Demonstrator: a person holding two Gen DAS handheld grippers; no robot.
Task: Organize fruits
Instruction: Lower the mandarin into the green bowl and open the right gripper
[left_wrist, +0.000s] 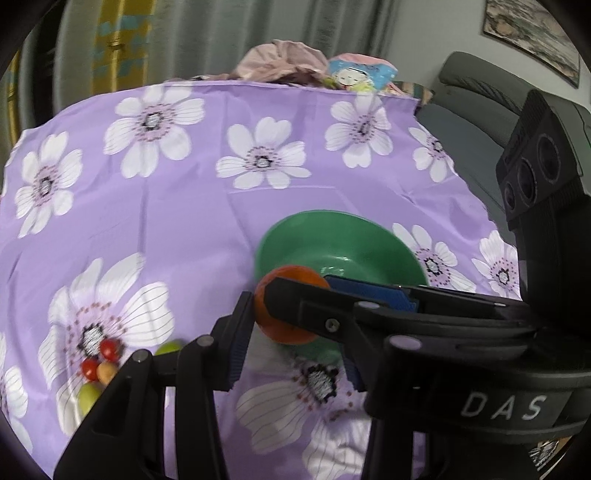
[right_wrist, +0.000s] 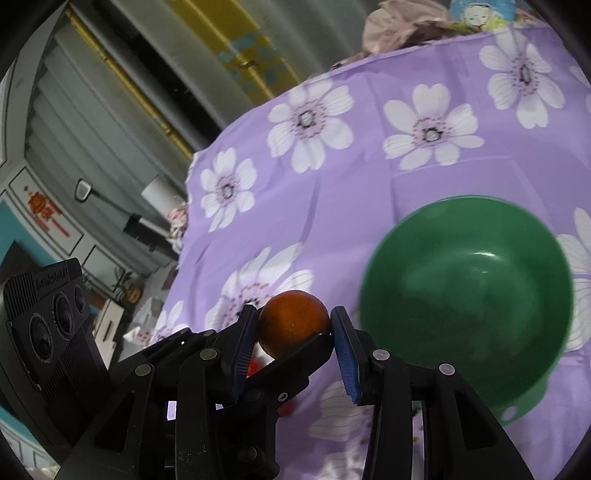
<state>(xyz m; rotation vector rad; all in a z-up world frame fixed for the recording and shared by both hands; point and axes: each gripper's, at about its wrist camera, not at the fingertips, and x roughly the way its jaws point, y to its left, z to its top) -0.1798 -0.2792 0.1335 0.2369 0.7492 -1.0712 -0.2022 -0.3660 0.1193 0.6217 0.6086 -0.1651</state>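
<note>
Nearest the right wrist camera, the orange (right_wrist: 292, 326) is seen pinched between the blue-padded fingers (right_wrist: 242, 350) of the right gripper (right_wrist: 294, 314), both pads being pressed against its sides. One black finger of the left gripper (left_wrist: 295, 332) is laid across just beneath the fruit. In the left wrist view the left fingers (left_wrist: 238, 339) are seen spread wider than the orange, which lies against one pad only; the other side is partly hidden by the right gripper reaching in from the right. The orange is held above the purple flowered cloth (left_wrist: 192, 229) covering the bench, just beside the near rim of the green bowl (left_wrist: 332, 240), whose inside is seen from the right wrist to hold nothing. To the left on the cloth, a small cluster of red (left_wrist: 109, 349), tan (left_wrist: 105, 371) and green fruits (left_wrist: 88, 397) is gathered. Farther off, beyond the cloth's far edge, a heap of pink clothing (left_wrist: 280, 59) is piled, with a grey sofa (left_wrist: 472, 92) at the right and curtains (left_wrist: 207, 33) hung behind.
</note>
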